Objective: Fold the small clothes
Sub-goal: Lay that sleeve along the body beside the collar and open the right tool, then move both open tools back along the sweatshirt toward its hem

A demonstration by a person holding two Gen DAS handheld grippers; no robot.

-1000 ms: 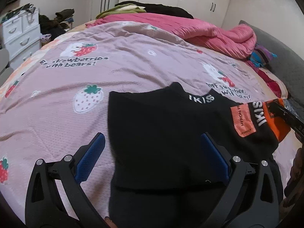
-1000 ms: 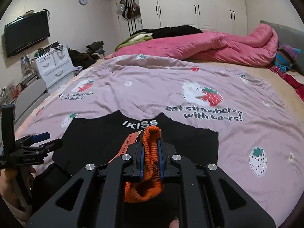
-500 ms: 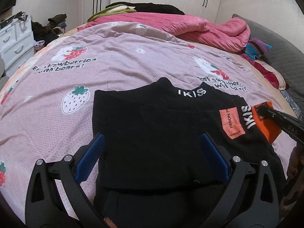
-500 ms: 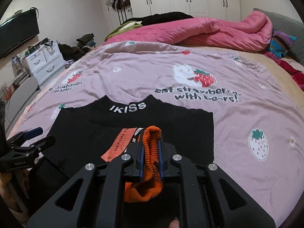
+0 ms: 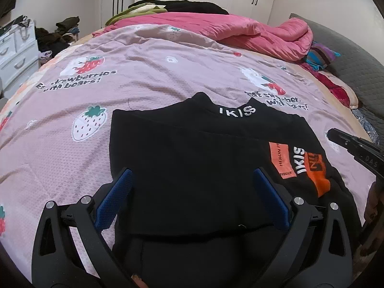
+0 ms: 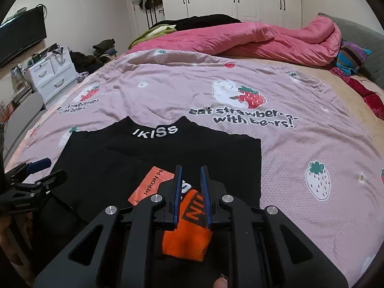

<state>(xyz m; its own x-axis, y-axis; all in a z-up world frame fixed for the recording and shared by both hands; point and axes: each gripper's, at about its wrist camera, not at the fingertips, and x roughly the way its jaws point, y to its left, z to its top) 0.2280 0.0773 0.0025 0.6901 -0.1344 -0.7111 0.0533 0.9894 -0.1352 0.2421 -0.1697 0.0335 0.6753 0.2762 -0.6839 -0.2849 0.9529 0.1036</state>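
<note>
Over on the left side of the bed, the left gripper (image 5: 192,192) hangs just above the black top (image 5: 192,148) with its blue pads spread wide, nothing between them, not touching cloth as far as I can tell. That top lies flat on the pink strawberry bedspread (image 5: 148,76), near the front edge, collar with the white "IKISS" lettering pointing away toward the rumpled pink duvet (image 6: 252,38).

Moving right, an orange patch (image 6: 150,186) sits on the folded-in sleeve, and beyond it the right gripper (image 6: 192,184) is parked over the orange cuff (image 6: 189,235). Its jaws are opening right now, the cuff lies between the pads but they've got a gap to it and look like they're letting go rather than squeezing.

My read on progress: the sleeve on the right looks already laid across the body, and the left edge looks tucked straight too, so the sides seem done. Probably what's left is folding the bottom half up toward the collar, maybe a quick tidy after.
</note>
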